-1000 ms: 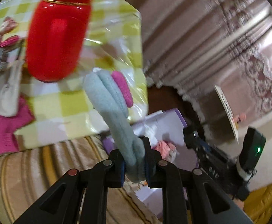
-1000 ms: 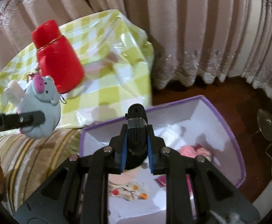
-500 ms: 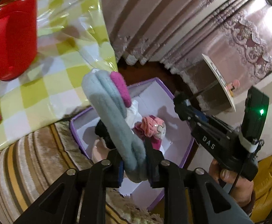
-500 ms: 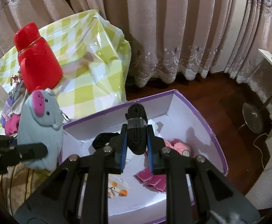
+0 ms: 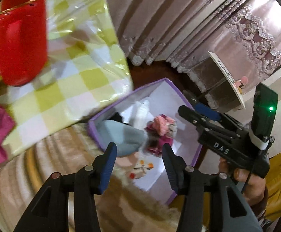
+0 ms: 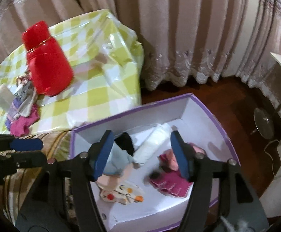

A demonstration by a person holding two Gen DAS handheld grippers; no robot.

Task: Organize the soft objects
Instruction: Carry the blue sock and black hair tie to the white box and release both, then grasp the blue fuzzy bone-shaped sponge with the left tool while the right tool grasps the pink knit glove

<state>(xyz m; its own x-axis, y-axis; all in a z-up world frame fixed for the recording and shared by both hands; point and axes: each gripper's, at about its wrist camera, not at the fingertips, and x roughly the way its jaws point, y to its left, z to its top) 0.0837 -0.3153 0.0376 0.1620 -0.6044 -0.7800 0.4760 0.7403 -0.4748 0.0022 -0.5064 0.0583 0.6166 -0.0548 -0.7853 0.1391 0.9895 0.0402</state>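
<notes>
Having just spread wide, left tool [image 5: 138,155] and right tool [image 6: 141,150] both hang empty over purple box [image 6: 204,114], grey plush toy [image 5: 121,137] and black band [image 6: 126,142] now dropped inside among other soft pieces, leaving clothes pile [image 6: 21,112] on checked surface [image 6: 101,89] probably next.

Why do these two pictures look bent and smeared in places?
Left wrist view: the fisheye lens bows the curtains, and the red jug and grey plush toy are motion-smeared. Right wrist view: the purple box curves, glare streaks the checked plastic tablecloth, and the corners go black.
</notes>
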